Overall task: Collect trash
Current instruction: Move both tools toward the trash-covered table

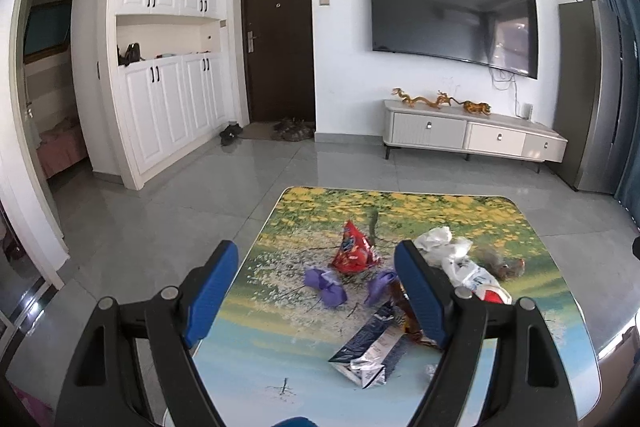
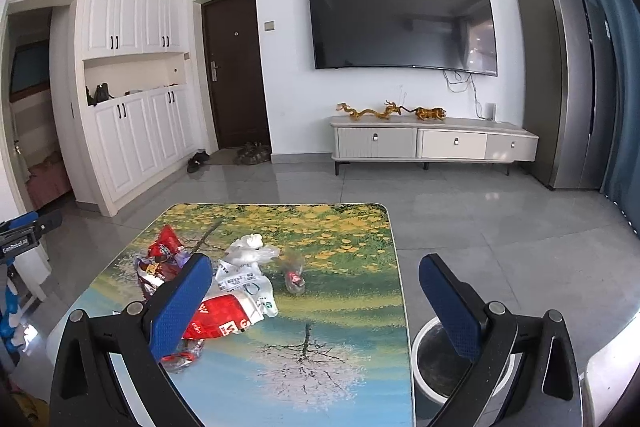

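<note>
Both grippers hover over the near end of the table (image 1: 460, 203), its top printed with yellow flowers and water. The far edge and both far corners are bare, and grey floor lies open beyond it all the way to the TV stand (image 2: 432, 141) on the far wall. On the right, beside the table's near right corner, a bin (image 2: 430, 359) sits on the floor, mouth up, just off the edge.

Count the litter in the left wrist view: one red snack bag (image 1: 354, 251) standing crumpled mid-table, two purple wrappers (image 1: 326, 285) just near of it, one dark blue and silver packet (image 1: 368, 351) lying flat nearest the camera, one brown wrapper (image 1: 402, 301) partly hidden, and one white plastic bag (image 1: 452, 255) to the right. The right wrist view adds a red and white wrapper (image 2: 222, 315) and one small crushed piece (image 2: 294, 277) lying apart from the bag, to its right.

The left gripper (image 1: 316, 291) is spread wide, nothing between its blue pads; the purple wrappers and the dark packet lie in the gap below, and the right pad (image 1: 420, 299) covers part of the brown wrapper.

The right gripper (image 2: 316, 297) is also wide open and empty. Its left pad (image 2: 182, 303) overlaps the red and white wrapper, the white bag lies in the left part of the gap, and the right pad (image 2: 450, 307) hangs above the bin.
</note>
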Tool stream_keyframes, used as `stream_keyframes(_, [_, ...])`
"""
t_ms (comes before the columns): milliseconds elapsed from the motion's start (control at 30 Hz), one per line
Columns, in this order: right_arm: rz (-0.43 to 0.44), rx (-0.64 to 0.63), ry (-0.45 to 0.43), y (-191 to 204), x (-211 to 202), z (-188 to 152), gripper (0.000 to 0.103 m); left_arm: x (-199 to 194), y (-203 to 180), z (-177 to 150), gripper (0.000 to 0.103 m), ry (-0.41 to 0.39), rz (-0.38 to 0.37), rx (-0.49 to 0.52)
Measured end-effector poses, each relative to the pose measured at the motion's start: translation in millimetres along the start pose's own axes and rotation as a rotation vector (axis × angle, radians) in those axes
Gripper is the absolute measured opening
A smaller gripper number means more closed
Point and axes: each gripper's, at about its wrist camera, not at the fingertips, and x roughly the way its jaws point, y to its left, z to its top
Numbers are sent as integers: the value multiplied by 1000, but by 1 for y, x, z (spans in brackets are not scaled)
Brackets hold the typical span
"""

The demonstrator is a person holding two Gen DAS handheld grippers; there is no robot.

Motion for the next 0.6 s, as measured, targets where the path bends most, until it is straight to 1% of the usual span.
stream_keyframes(100, [-12,2,9,0,5,-2,103,5,7,-2,80,7,15,-12])
stream_keyframes(233, [-13,7,27,-1,13,-4,103,11,15,-5,80,15,15,-28])
stream_keyframes(333, [-14,-1,54,-1,22,-7,103,22,16,-8,80,43,-10,-32])
stream_keyframes(467, [-5,-5,112,-1,42,-11,103,39,13,-14,80,99,-74,-44])
stream_keyframes(600, [28,-6,174,0,64,-18,103,58,8,-19,80,148,-100,-43])
